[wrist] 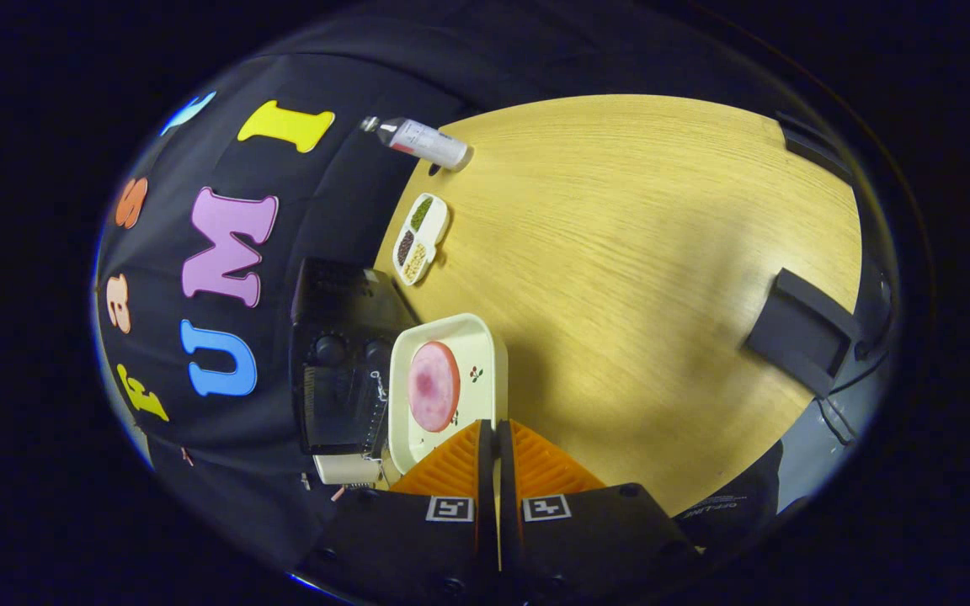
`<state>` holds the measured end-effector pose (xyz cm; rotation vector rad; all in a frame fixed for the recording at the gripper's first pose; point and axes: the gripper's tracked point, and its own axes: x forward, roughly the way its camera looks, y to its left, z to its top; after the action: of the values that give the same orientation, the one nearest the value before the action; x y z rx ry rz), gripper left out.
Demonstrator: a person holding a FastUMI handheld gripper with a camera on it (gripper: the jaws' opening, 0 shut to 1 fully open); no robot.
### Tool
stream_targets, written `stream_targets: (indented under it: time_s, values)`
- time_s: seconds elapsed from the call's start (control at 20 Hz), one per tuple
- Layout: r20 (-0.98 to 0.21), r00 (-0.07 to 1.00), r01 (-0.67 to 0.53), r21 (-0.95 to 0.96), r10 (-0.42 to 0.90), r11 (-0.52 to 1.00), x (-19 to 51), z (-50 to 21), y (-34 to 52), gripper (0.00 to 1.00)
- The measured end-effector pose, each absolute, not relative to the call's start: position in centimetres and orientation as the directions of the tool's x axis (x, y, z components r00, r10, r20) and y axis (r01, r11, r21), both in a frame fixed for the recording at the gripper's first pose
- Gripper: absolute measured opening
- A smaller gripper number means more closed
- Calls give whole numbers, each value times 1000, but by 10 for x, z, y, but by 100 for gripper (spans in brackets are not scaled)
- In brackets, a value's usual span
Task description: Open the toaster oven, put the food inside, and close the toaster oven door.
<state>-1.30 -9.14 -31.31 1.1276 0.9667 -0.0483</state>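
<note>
Two fingers of my gripper (pixel 497 429) pressed together holding nothing, tray (pixel 485 337) with pink food slice (pixel 433 385) just ahead of them, toaster oven (pixel 342 362) beside tray, door shut.

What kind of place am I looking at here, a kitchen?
Probably a staged test booth, not a real kitchen: a wooden table against black cloth, holding a toaster oven, a tray with food and a bottle. The gripper is shut.
</note>
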Motion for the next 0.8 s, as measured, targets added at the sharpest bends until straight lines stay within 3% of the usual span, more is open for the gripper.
stream_targets:
  time_s: [0.45, 0.8]
  values:
    - [-565, 601, 350, 822, 565, 449, 25, -268, 32, 7]
    - [-566, 599, 353, 822, 566, 448, 84, -294, 100, 7]
